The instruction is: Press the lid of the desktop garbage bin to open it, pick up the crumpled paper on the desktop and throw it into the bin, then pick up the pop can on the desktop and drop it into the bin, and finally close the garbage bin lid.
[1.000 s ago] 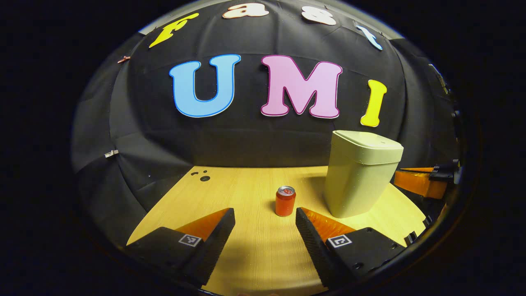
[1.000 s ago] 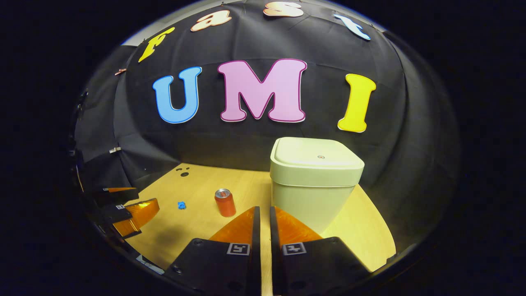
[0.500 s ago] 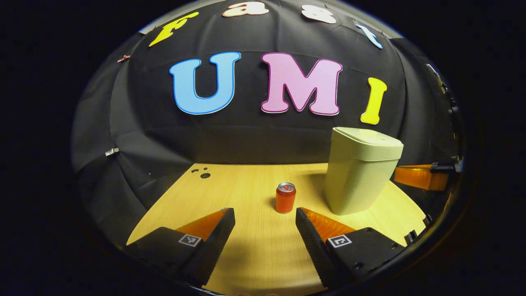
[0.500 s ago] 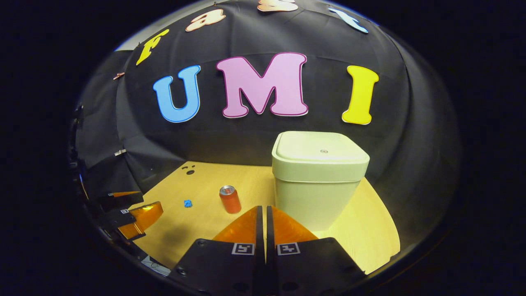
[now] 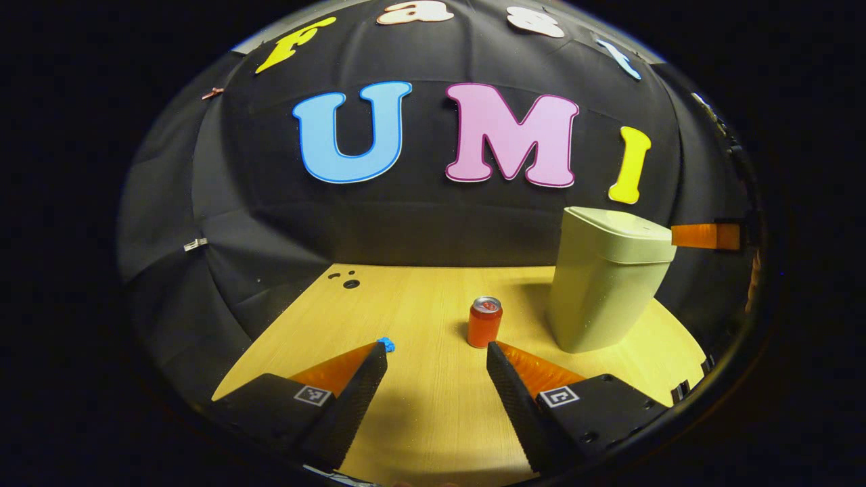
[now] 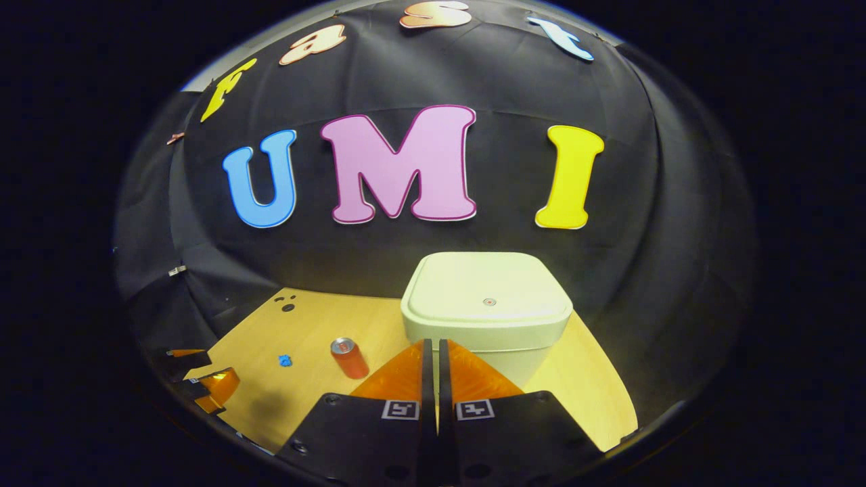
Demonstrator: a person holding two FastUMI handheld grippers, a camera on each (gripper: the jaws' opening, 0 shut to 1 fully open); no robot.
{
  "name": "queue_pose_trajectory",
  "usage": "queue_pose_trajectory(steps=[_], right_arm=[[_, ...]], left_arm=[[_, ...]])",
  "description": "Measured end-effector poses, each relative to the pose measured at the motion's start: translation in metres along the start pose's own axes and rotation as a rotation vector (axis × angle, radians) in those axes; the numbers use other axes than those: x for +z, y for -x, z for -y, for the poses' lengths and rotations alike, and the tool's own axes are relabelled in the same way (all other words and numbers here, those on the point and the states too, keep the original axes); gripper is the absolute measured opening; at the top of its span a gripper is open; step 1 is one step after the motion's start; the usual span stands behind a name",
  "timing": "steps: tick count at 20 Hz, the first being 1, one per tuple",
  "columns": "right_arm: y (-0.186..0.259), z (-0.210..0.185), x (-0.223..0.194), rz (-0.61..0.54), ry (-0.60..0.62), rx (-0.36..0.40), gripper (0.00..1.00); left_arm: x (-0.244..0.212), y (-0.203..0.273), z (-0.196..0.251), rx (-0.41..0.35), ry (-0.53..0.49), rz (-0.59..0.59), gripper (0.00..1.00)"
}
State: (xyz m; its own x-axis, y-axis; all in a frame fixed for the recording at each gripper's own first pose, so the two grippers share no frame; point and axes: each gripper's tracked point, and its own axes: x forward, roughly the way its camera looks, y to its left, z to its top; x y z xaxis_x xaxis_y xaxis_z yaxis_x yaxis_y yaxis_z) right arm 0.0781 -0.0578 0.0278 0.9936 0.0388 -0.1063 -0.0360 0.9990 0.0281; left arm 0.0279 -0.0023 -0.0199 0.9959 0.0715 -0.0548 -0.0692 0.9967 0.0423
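- Left gripper [image 5: 436, 357]: I see its jaws standing wide apart with nothing between them, held low and roughly level over the near part of the tabletop [image 5: 433, 419].
- Right gripper [image 6: 433, 352]: jaws drawn together with only a thin slit between them, nothing held. In the right gripper view it sits above tabletop level, tips pointing at the near edge of the bin's lid [image 6: 487, 287]; I cannot tell whether they touch it.
- In the left gripper view the right gripper appears at far right, level with the top of the lid, tip at its right edge.
- In the right gripper view the left gripper appears at the lower left edge, well apart from the bin.
- Crumpled paper [image 5: 386, 344]: small blue wad on the tabletop, just beyond the tip of the left gripper's left finger; also seen in the right gripper view, left of the can.
- Pop can [image 5: 484, 322]: red-orange, upright on the tabletop, silver top up, just past the tip of the left gripper's right finger, apart from it. It stands to the left of the bin, a gap between them.
- Garbage bin [image 5: 605, 284]: pale cream, tapered toward the base, standing on the tabletop with the lid down flat and closed.
- Tabletop: light wood grain; a few small dark holes [image 5: 345, 280] at the far left corner.
- Behind: black cloth wall [image 5: 419, 230], creased, meeting the tabletop's back edge.
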Motion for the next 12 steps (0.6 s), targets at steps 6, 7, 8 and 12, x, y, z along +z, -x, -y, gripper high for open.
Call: queue_pose_trajectory(steps=[6,7,8,12], right_arm=[[-0.029,0.024,0.027,0.043,0.029,-0.044,0.05],[-0.035,0.028,0.03,0.047,0.028,-0.049,0.05],[-0.04,0.03,0.031,0.05,0.024,-0.054,0.05],[-0.06,0.038,0.031,0.041,0.019,-0.073,0.05]], left_arm=[[-0.004,0.009,-0.026,0.076,0.02,-0.005,0.96],[-0.007,0.011,-0.029,0.088,0.027,-0.012,0.96],[-0.009,0.013,-0.033,0.099,0.032,-0.019,0.96],[-0.015,0.022,-0.052,0.161,0.046,-0.025,0.96]])
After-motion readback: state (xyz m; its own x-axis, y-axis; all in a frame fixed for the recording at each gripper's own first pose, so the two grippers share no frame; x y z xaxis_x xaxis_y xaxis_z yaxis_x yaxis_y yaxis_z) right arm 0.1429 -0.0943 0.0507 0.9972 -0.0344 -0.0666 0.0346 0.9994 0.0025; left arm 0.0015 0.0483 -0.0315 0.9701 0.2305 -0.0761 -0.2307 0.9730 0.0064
